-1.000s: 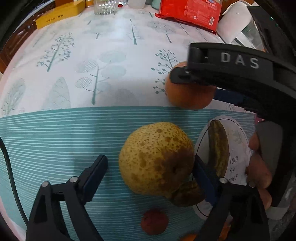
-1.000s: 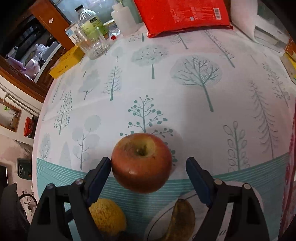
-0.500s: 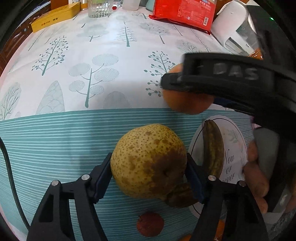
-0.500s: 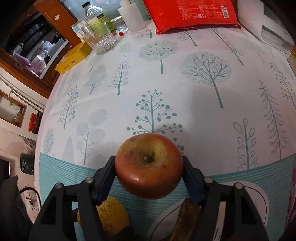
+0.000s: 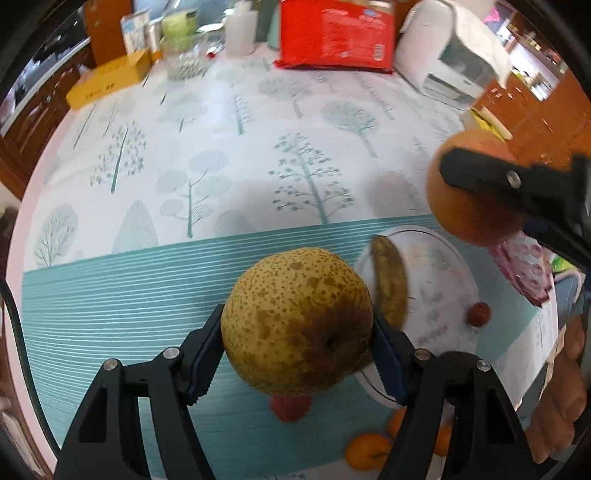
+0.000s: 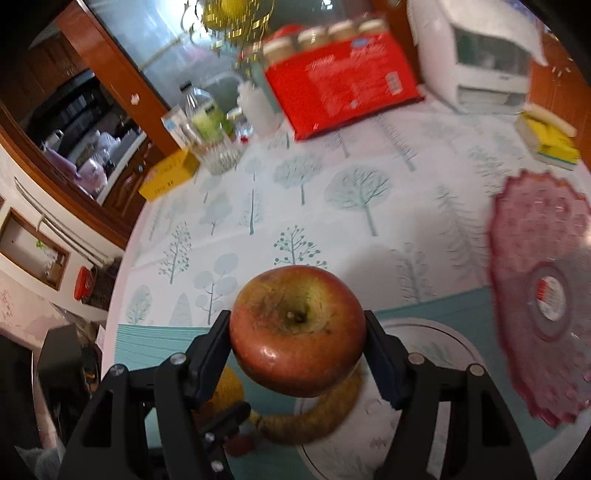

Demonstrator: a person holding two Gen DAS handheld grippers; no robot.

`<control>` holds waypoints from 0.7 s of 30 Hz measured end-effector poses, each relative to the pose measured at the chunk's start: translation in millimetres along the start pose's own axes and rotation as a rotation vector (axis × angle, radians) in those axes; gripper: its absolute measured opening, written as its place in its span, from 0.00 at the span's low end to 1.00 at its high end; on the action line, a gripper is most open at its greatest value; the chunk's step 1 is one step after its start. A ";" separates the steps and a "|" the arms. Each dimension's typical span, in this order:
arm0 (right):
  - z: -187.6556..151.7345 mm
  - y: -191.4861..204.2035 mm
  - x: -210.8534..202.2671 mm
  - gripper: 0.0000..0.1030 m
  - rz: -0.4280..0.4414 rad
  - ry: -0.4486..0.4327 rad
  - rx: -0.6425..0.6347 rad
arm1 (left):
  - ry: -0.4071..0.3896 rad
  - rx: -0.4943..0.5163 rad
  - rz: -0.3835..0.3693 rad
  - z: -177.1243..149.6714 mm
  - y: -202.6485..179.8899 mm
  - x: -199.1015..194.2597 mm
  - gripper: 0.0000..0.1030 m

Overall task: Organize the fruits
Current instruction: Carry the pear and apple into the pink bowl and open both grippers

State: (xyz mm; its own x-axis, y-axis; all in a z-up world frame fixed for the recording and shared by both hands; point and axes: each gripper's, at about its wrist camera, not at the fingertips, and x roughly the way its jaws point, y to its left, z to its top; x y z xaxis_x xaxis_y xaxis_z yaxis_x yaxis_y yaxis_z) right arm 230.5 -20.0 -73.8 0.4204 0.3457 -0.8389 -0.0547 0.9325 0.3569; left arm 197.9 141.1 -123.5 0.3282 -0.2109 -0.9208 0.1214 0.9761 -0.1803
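Note:
My left gripper (image 5: 297, 341) is shut on a speckled yellow-brown pear (image 5: 297, 321) and holds it above the teal-striped cloth. My right gripper (image 6: 297, 341) is shut on a red apple (image 6: 297, 330), lifted above the table; the apple also shows at the right of the left wrist view (image 5: 469, 206). A browned banana (image 5: 389, 284) lies on the left side of a white plate (image 5: 447, 266), also seen under the apple (image 6: 314, 421). A pink glass dish (image 6: 546, 306) sits to the right of the plate. The pear shows below the right gripper (image 6: 227, 387).
A small red fruit (image 5: 479, 314) lies on the plate, another (image 5: 290, 408) on the cloth below the pear, and small oranges (image 5: 365, 450) near the front edge. A red package (image 5: 332, 35), glass (image 5: 183, 59), yellow box (image 5: 109, 79) and white appliance (image 5: 447, 59) stand at the back.
Both grippers closed on their fruit, the left on the pear and the right on the apple, and then lifted them off the table. The pink dish has come into the right wrist view.

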 end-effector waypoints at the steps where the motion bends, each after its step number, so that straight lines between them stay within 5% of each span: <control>1: -3.9 -3.7 -9.7 0.66 -0.004 -0.015 0.004 | -0.005 0.013 0.001 1.5 -3.1 -3.9 0.69; 12: -48.3 -66.3 -84.8 0.66 -0.053 -0.089 0.021 | -0.123 0.138 0.019 -0.1 -101.2 -54.8 0.69; 21: -47.9 -148.7 -132.4 0.66 -0.069 -0.148 0.029 | -0.139 0.149 0.040 9.8 -201.7 -47.6 0.69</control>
State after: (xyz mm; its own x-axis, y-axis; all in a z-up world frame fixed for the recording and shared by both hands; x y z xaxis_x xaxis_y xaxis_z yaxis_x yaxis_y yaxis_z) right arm 139.7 -199.5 -35.5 0.5514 0.2594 -0.7929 0.0040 0.9496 0.3135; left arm 166.9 -46.3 -39.9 0.4604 -0.1875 -0.8677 0.2394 0.9674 -0.0820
